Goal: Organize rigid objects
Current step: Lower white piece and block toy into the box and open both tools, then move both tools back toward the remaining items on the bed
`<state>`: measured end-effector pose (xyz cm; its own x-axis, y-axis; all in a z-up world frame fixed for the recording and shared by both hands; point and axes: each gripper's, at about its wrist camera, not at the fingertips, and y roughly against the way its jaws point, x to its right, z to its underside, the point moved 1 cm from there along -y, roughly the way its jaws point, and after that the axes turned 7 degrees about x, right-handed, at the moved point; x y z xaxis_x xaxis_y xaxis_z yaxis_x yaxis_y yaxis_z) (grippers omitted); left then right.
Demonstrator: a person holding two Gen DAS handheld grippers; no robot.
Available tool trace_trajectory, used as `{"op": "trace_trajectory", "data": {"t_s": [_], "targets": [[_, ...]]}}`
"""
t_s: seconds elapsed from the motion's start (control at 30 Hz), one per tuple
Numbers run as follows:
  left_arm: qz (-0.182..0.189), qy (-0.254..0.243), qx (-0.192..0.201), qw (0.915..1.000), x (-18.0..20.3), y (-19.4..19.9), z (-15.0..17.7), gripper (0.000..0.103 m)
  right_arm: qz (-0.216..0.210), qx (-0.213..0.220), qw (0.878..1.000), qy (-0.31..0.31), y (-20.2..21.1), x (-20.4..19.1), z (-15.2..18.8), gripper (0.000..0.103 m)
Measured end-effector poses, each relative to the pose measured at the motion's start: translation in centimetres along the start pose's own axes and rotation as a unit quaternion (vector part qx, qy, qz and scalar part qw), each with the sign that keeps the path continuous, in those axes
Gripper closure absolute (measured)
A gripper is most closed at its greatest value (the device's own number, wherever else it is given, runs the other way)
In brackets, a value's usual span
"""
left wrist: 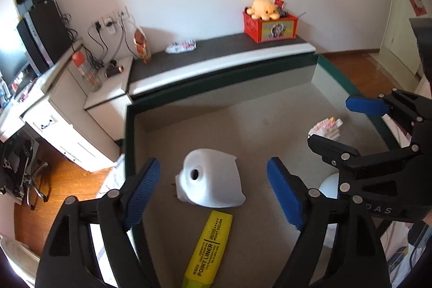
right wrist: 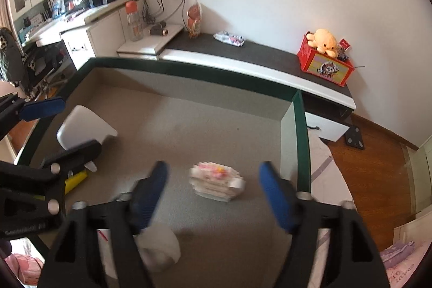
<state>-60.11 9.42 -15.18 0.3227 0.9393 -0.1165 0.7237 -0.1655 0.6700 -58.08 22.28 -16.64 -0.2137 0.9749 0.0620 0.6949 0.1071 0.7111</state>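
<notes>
A white moulded plastic piece with a round hole [left wrist: 212, 178] lies on the grey floor of a green-rimmed tray [left wrist: 129, 142]. A yellow highlighter [left wrist: 209, 250] lies just in front of it. My left gripper [left wrist: 213, 193] is open above them, its jaws on either side of the white piece, empty. A small pink-and-white block model [right wrist: 216, 181] lies further right. My right gripper [right wrist: 213, 193] is open above it, empty. The right gripper also shows in the left wrist view [left wrist: 348, 123]. The white piece [right wrist: 83, 130] also shows in the right wrist view.
A white rounded object [right wrist: 160, 247] lies at the tray's near edge under my right gripper. Behind the tray runs a dark bench [left wrist: 224, 47] with a red toy box and yellow plush [left wrist: 270, 26], a wrapped packet [left wrist: 181, 45] and a snack bag [left wrist: 141, 43]. A white desk [left wrist: 62, 109] stands left.
</notes>
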Motion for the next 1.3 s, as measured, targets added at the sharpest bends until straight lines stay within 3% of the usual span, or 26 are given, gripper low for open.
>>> {"op": "trace_trajectory", "data": {"t_s": [0.27,0.47,0.53,0.8,0.83,0.97,1.3], "targets": [[-0.037,0.008,0.056,0.9977,-1.2,5.6,-0.1,0.002,0.003,0.042,0.999,-0.01,3.9,-0.5,-0.1,0.024],[-0.069,0.012,0.096,0.9929,-1.7,11.3,1.6,0.0,0.01,0.076,0.997,-0.013,9.1,-1.1,1.0,0.02],[-0.077,0.016,0.109,0.9909,-1.7,13.7,2.7,0.0,0.012,0.09,0.996,-0.014,11.5,-1.5,1.7,0.011],[-0.092,0.038,0.165,0.9813,-1.1,22.6,7.6,0.0,0.01,0.154,0.988,-0.017,20.1,-3.5,5.4,0.009],[-0.098,0.042,0.17,0.9796,-0.8,23.5,8.3,0.0,0.009,0.165,0.986,-0.02,21.0,-3.7,6.0,0.0],[-0.099,0.072,0.183,0.9755,-0.5,26.8,11.5,0.0,0.007,0.203,0.979,-0.026,24.8,-4.5,8.6,0.0],[-0.093,0.104,0.182,0.9733,-0.2,31.5,17.9,0.0,0.027,0.218,0.975,-0.044,30.4,-5.7,15.1,0.0]]}}
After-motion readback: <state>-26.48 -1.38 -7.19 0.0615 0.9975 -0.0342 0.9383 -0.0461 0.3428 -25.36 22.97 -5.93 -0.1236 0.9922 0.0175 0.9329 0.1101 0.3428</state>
